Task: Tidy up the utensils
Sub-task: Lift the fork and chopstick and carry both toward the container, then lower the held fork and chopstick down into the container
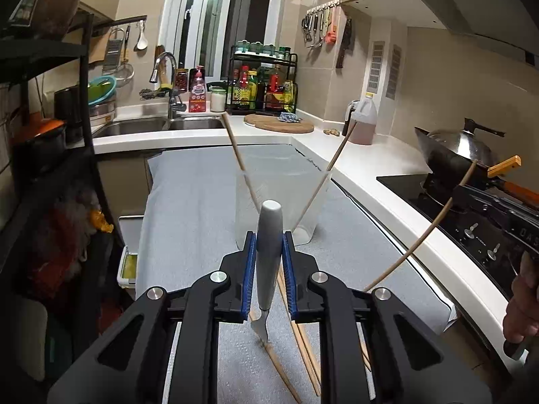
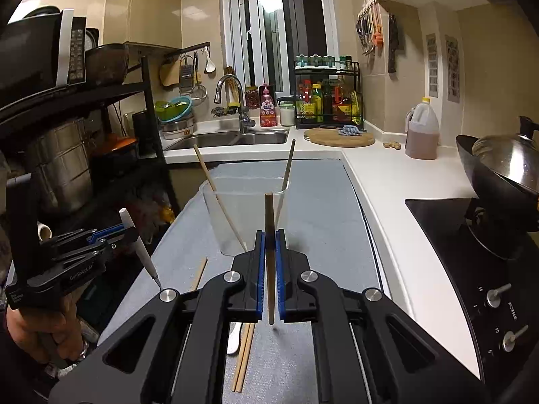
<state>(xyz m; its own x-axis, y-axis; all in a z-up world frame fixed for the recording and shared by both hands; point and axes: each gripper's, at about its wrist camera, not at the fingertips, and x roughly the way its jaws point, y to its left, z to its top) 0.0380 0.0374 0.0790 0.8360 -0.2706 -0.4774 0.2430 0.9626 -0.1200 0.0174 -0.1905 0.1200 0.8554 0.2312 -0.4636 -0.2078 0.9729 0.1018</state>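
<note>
My left gripper [image 1: 268, 239] is shut on a grey-handled fork [image 1: 269, 222], held upright with its tines [image 1: 261, 328] pointing down above the grey mat [image 1: 188, 208]. Ahead stands a clear plastic cup [image 1: 279, 181] with two chopsticks [image 1: 235, 148] leaning in it. My right gripper [image 2: 269, 235] is shut on a single chopstick [image 2: 268, 208], held upright just before the cup [image 2: 242, 202]. Loose chopsticks [image 2: 244, 353] and a white spoon [image 2: 234, 336] lie on the mat beneath. The left gripper [image 2: 129, 230] with the fork [image 2: 143, 252] shows at the left of the right wrist view.
A stove with a lidded wok [image 2: 505, 168] lines the right side. An oil jug [image 2: 422, 131], a round cutting board [image 2: 338, 138] and a spice rack [image 2: 328, 101] stand at the back. The sink [image 2: 232, 138] lies behind the mat; a black shelf [image 2: 67, 101] stands left.
</note>
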